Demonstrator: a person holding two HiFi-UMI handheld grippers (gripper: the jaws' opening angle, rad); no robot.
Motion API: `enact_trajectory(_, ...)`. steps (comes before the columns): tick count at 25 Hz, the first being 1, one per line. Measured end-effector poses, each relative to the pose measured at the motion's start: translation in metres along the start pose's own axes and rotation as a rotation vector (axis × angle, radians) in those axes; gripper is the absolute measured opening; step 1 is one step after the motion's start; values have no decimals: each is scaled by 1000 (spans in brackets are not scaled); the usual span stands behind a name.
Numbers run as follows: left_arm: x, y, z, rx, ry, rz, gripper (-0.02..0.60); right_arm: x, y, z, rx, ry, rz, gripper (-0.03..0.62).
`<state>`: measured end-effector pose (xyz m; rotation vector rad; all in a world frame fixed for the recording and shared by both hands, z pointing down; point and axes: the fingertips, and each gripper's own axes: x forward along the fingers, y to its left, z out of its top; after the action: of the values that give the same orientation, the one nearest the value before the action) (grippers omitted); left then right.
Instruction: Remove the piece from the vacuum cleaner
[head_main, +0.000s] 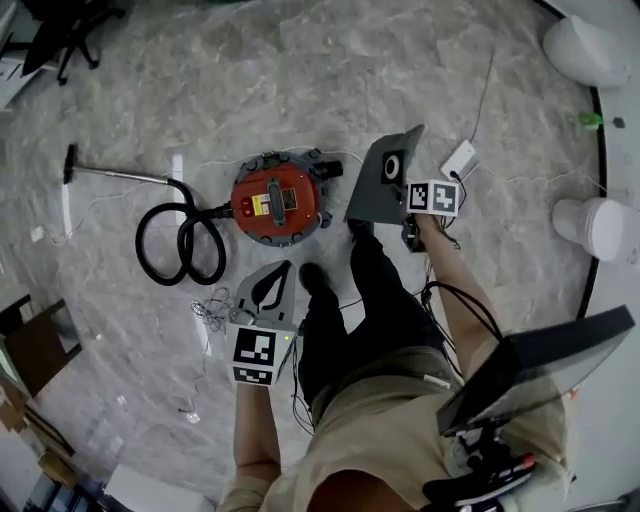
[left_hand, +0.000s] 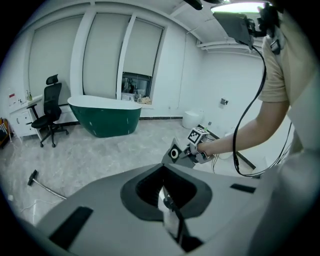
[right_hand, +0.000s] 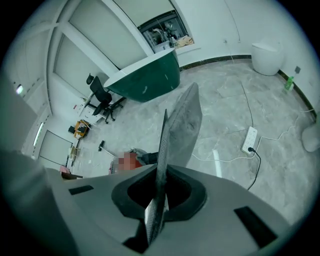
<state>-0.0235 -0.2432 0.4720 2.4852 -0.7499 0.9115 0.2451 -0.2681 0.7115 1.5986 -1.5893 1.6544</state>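
The red canister vacuum cleaner (head_main: 277, 200) stands on the marble floor, its black hose (head_main: 180, 245) coiled to its left and the wand (head_main: 115, 175) lying beyond. My right gripper (head_main: 385, 175) hangs just right of the vacuum, well above the floor. In the right gripper view it (right_hand: 156, 215) is shut on a thin flat grey piece (right_hand: 184, 125) with a mesh-like edge, which sticks out past the jaws. My left gripper (head_main: 272, 285) is below the vacuum; in the left gripper view its jaws (left_hand: 170, 212) stand together with nothing between them.
A white power strip (head_main: 459, 160) and its cords lie right of the right gripper. Loose wire (head_main: 210, 310) lies by the left gripper. My shoes (head_main: 315, 280) stand next to the vacuum. A green bathtub (left_hand: 104, 116) and an office chair (left_hand: 50, 112) stand farther off.
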Motion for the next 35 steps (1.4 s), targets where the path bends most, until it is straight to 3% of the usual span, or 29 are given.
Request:
enact_trajectory(7, -59, -20, 49, 47, -98, -18, 0, -95, 67, 15, -32, -116, 105, 17)
enact_trajectory(13, -94, -34, 61, 94, -140, -33, 0, -145, 95, 6, -44, -198, 133, 17)
enact_trajectory(18, -133, -37, 64, 68, -201, -26, 0, -183, 130, -10, -110, -228, 165, 17)
enact_trajectory(24, -181, -45, 85, 9, -339, -89, 0, -235, 186, -40, -272, -296, 197, 17)
enact_trajectory(31, -171, -66, 74, -11, -361, -225, 0, -265, 173, -84, -234, -359, 165, 15)
enact_trajectory(35, -169, -89, 89, 32, -338, -291, 0, -294, 160, -103, -167, -365, 140, 15)
